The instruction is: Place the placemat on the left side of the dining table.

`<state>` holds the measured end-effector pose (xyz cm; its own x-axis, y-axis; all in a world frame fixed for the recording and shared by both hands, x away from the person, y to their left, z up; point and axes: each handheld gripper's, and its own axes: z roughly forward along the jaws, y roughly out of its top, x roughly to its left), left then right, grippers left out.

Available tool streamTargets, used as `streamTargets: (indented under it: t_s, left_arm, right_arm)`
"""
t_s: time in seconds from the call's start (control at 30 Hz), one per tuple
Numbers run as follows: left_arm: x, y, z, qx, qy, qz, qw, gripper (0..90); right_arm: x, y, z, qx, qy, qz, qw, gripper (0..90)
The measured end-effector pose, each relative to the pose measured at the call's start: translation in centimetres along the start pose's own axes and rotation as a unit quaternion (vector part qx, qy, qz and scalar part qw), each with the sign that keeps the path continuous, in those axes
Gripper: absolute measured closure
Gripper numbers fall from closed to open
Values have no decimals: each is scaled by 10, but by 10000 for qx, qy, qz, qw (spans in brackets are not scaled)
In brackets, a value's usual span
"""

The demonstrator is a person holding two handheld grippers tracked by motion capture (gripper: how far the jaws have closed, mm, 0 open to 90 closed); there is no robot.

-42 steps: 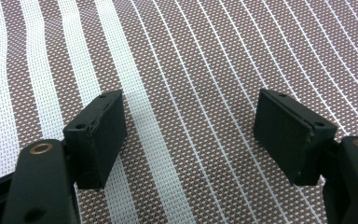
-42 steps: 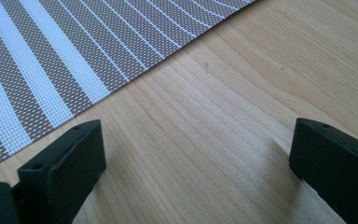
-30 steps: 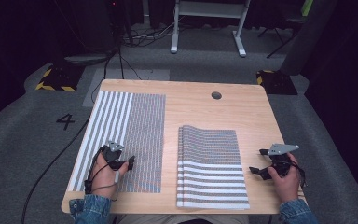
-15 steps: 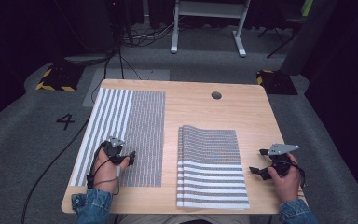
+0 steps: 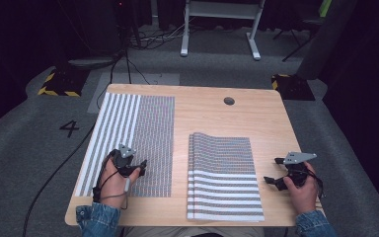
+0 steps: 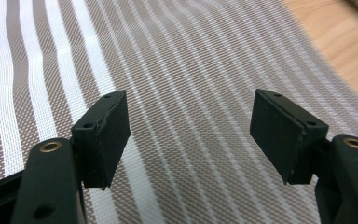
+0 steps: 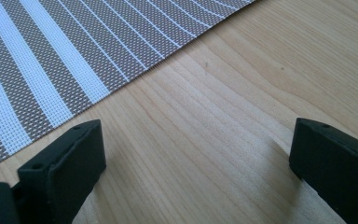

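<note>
A striped woven placemat (image 5: pixel 128 138) lies flat on the left half of the wooden table (image 5: pixel 212 116). A stack of the same placemats (image 5: pixel 222 177) sits at the near right. My left gripper (image 5: pixel 141 167) hovers over the flat mat's near part, pointing right. In the left gripper view the mat (image 6: pixel 177 56) runs under my left gripper (image 6: pixel 191 135), whose jaws stand wide but have just been closing a little, with nothing between them. My right gripper (image 5: pixel 272 171) rests right of the stack. In the right gripper view it (image 7: pixel 196 158) is open over bare wood, with the stack's edge (image 7: pixel 65 51) beyond.
A round cable hole (image 5: pixel 229 100) sits near the table's far edge. Bare wood lies between the two mats and along the right side. Beyond the table are grey carpet, cables and a white desk frame (image 5: pixel 219 29).
My left gripper has lifted slightly over the flat mat and its jaws have narrowed a little. The right gripper and both mats have stayed put.
</note>
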<state>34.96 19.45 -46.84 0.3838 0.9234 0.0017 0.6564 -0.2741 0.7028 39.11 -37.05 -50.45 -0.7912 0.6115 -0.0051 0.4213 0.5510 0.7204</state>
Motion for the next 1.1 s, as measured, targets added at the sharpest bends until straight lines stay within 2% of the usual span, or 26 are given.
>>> streamTargets:
  t_s: [0.17,0.27,0.3,0.33,0.37,0.4,0.53,0.57,0.63,0.67,0.77,0.83,0.87,0.9,0.93,1.0,1.07,1.1]
  left_arm:
    - [-18,6,-16,-69,-213,243,9995,287]
    - [-29,7,-21,80,-518,480,9975,283]
    - [-29,7,-21,80,-518,480,9975,283]
    - [-36,7,-24,96,-672,626,9957,283]
    - [-41,6,-26,130,-747,687,9948,283]
    - [-44,6,-29,144,-768,785,9939,283]
    - [-55,1,-37,168,-914,957,9911,281]
    - [-60,-2,-40,204,-1021,1073,9888,279]
    - [-65,-7,-42,296,-1155,1148,9862,273]
    - [-65,-7,-42,296,-1155,1148,9862,271]
    - [-71,-11,-44,341,-1302,1308,9822,270]
    - [-74,-13,-43,344,-1340,1329,9814,272]
    - [-76,-15,-42,401,-1432,1336,9798,273]
    - [-77,-17,-40,441,-1425,1340,9797,273]
    - [-78,-18,-38,421,-1448,1429,9782,274]
    - [-82,-23,-35,585,-1565,1440,9754,274]
    - [-85,-27,-32,620,-1642,1521,9726,276]
    - [-88,-30,-30,591,-1699,1502,9722,276]
  right_arm:
    - [0,0,0,3,0,9,10000,37]
    - [0,0,0,2,-1,6,10000,37]
    - [0,0,0,2,0,4,10000,37]
    - [0,0,0,2,-1,3,10000,37]
    - [0,0,0,4,-2,9,10000,37]
    - [0,0,0,-2,-1,0,10000,37]
    - [0,0,0,1,0,0,10000,37]
    - [0,0,0,0,1,0,10000,37]
    - [0,0,0,-1,-8,12,10000,37]
    - [0,0,0,2,0,6,10000,37]
    - [0,0,0,-2,-7,8,10000,37]
    - [0,0,0,0,-1,3,10000,37]
    - [0,0,0,1,1,0,10000,37]
    - [0,0,0,2,-1,7,10000,37]
    - [0,0,0,2,-1,3,10000,37]
    - [0,0,0,-3,-8,4,10000,37]
    - [0,0,0,3,-1,9,10000,37]
    - [0,0,0,3,-1,8,10000,37]
